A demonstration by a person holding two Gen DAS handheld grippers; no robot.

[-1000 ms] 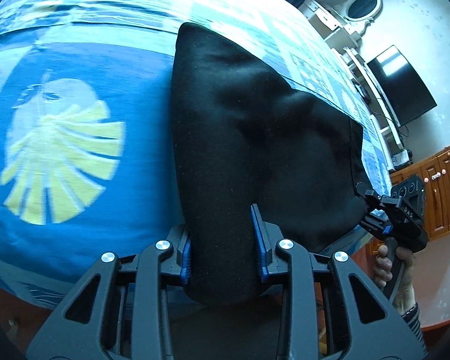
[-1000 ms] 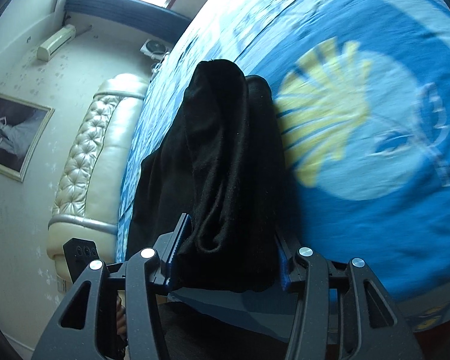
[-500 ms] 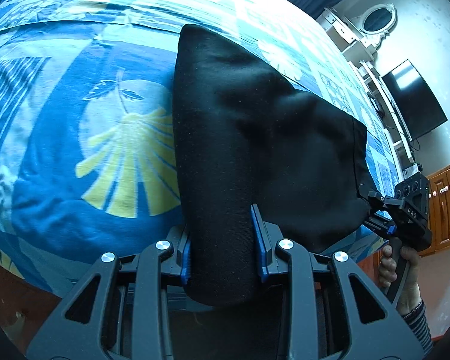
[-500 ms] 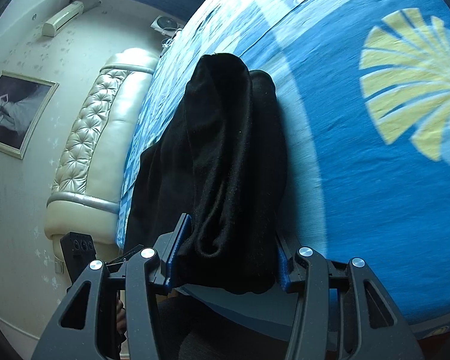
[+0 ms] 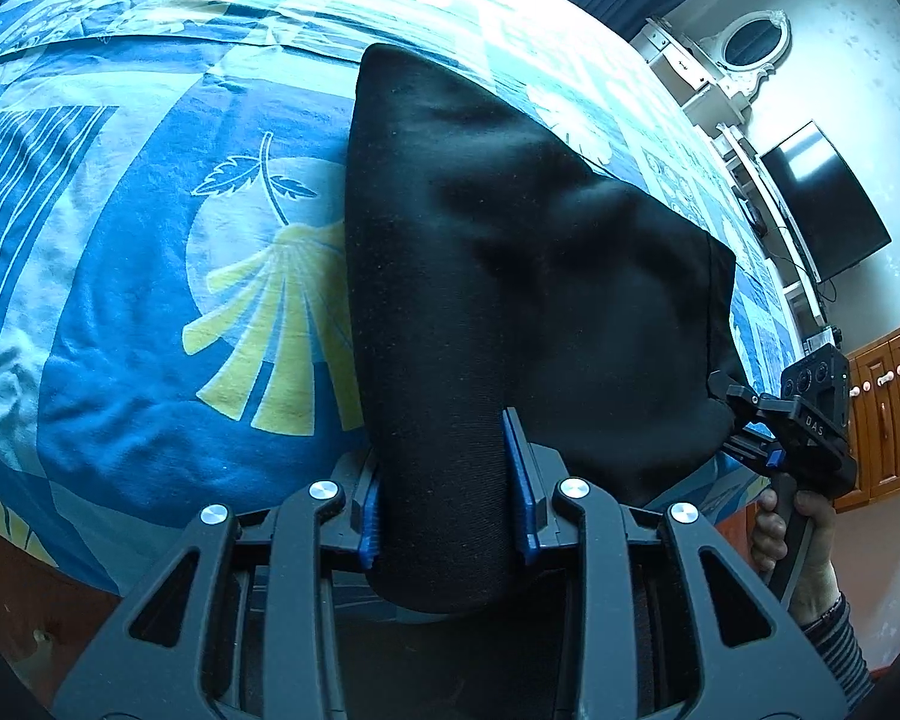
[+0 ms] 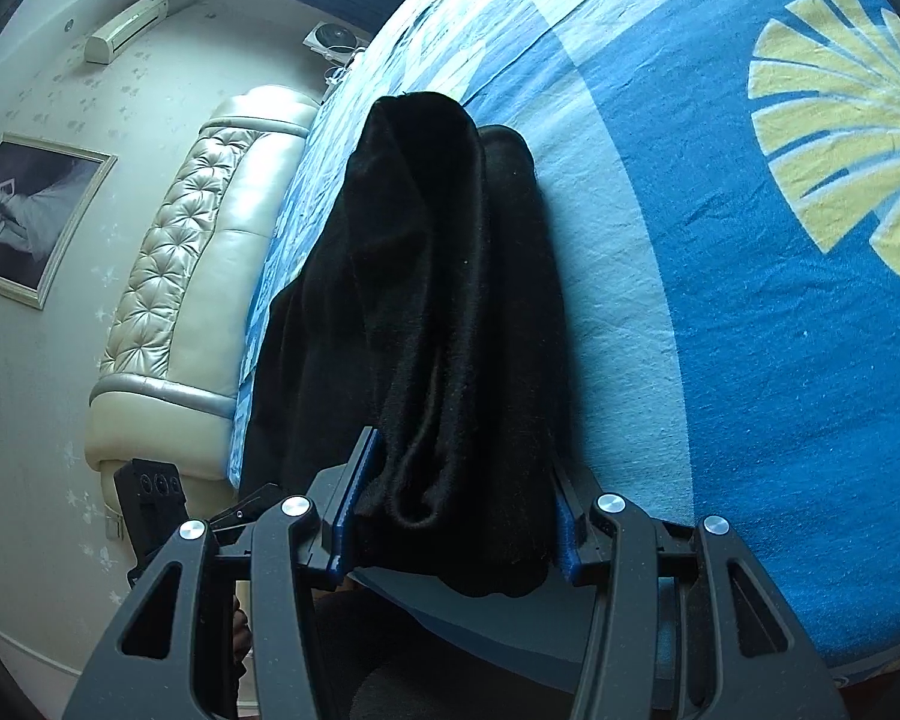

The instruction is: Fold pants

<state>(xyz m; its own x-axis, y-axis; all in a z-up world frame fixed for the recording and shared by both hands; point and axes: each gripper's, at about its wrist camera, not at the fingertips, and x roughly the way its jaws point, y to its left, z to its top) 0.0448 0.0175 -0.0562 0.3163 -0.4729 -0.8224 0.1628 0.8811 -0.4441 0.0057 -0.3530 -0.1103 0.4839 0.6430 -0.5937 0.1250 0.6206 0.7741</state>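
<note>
The left hand-held gripper [image 5: 447, 495] has its blue pads clamped on a thick fold of the black, soft-knit pants [image 5: 510, 276], and the right hand-held gripper [image 6: 453, 513] is closed the same way on a bunched, rolled edge of the same garment. From each pair of jaws the dark cloth runs forward and away, lying draped over the bed with the blue and yellow leaf-print cover [image 5: 150, 312]; in the left wrist view the other gripper shows at the cloth's far right corner, gripped by a person's hand [image 5: 801, 546] in a striped cuff. Beyond the right gripper's left side stands a cream tufted leather headboard [image 6: 198, 276]

Judging by the grips, the step in hand is carrying a doubled end of the pants across the bed to make a fold. The next move would call for keeping both corners level and taut, laying the held edge squarely over the rest, then letting go without dragging the cloth askew
</note>
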